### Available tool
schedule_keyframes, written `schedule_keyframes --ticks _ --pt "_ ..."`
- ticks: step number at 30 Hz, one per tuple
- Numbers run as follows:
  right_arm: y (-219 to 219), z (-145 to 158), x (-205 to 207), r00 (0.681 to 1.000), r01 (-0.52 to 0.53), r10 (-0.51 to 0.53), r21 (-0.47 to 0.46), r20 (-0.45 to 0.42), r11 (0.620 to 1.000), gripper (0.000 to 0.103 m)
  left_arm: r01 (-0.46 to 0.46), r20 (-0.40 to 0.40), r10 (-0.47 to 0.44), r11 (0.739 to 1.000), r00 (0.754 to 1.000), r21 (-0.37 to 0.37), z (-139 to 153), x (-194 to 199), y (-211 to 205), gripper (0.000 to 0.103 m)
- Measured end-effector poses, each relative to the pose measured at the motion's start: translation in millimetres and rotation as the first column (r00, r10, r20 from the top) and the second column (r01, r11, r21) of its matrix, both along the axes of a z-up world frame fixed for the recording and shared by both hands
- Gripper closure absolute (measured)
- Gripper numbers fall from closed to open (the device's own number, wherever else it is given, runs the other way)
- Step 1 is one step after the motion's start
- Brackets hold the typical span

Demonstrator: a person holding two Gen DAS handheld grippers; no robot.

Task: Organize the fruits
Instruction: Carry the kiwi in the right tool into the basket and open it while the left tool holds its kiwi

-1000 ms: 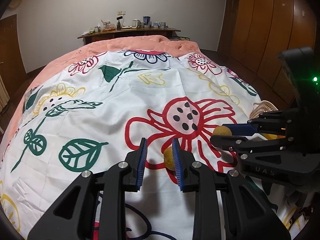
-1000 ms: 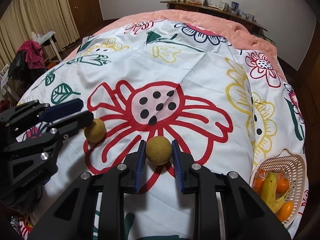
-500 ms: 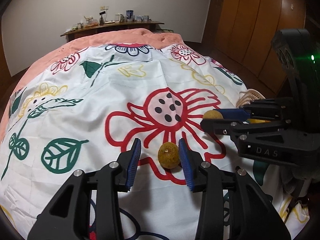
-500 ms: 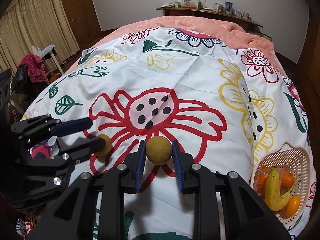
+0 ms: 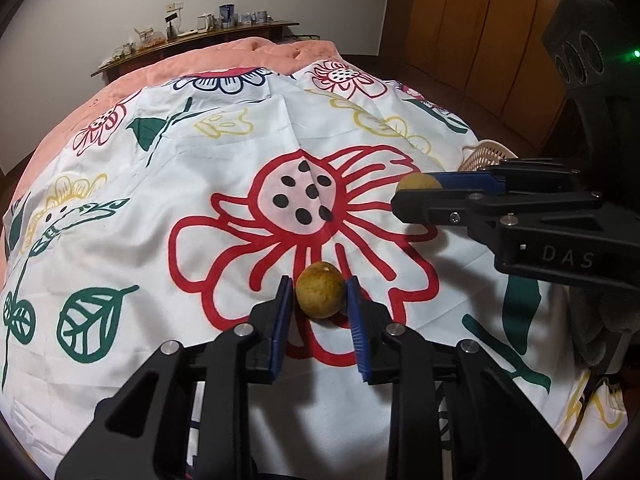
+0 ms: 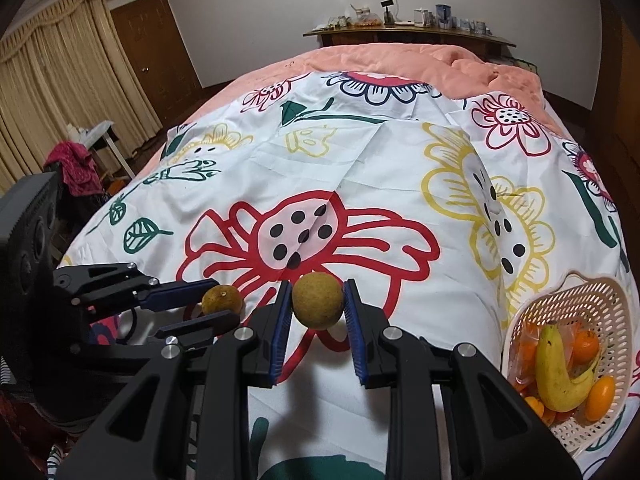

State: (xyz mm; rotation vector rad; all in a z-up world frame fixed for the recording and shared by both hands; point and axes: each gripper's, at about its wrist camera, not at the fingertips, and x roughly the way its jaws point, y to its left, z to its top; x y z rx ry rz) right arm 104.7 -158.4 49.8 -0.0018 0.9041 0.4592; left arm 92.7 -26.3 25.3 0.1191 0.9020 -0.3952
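Observation:
A round yellow-brown fruit (image 5: pixel 320 295) lies on the flowered bedsheet between the blue pads of my left gripper (image 5: pixel 319 300). The jaws stand close on either side of it, with a thin gap on the left side. It also shows in the right wrist view (image 6: pixel 222 300). My right gripper (image 6: pixel 317 304) is shut on a second yellow-brown fruit (image 6: pixel 317 300) and holds it above the sheet; that fruit also shows in the left wrist view (image 5: pixel 418 182). A white mesh basket (image 6: pixel 600 296) at the right bed edge holds a banana (image 6: pixel 558 372) and oranges.
The flowered sheet (image 5: pixel 200 184) covers a pink quilt (image 6: pixel 400 60). A cluttered wooden shelf (image 6: pixel 408 32) stands behind the bed. Wooden wardrobe doors (image 5: pixel 480 32) are at the right, curtains (image 6: pixel 60 80) and a side table with clothes at the left.
My left gripper swung right and forward so the lying fruit went from beside its right finger to between the pads, which narrowed. My right gripper lifted its fruit a little.

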Motion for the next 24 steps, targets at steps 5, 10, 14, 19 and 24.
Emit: schedule_keyframes --ticks 5,10,14,19,24 --pt "-7 3 -4 1.0 0.01 -0.011 0.026 0.01 1.0 0.077 0.014 -0.002 -0.014 1.0 1.0 0.018 1 3 -3 0.077" --pt "-21 8 -11 0.999 0.034 -0.036 0.056 0.023 0.998 0.077 -0.013 0.025 0.012 1.0 1.0 0.025 7 -2 -4 0.077" --pt "-33 15 -17 0.997 0.058 -0.061 0.085 0.039 0.995 0.077 -0.029 0.06 0.027 0.999 0.998 0.036 16 -6 -7 0.077" --pt "-51 25 -23 0.993 0.091 -0.099 0.111 0.066 0.99 0.077 -0.03 0.101 0.024 0.998 0.995 0.057 27 -11 -18 0.077" --pt "-72 30 -29 0.986 0.134 -0.145 0.122 0.081 0.983 0.077 -0.037 0.109 0.029 0.997 0.994 0.072 29 -11 -25 0.077"
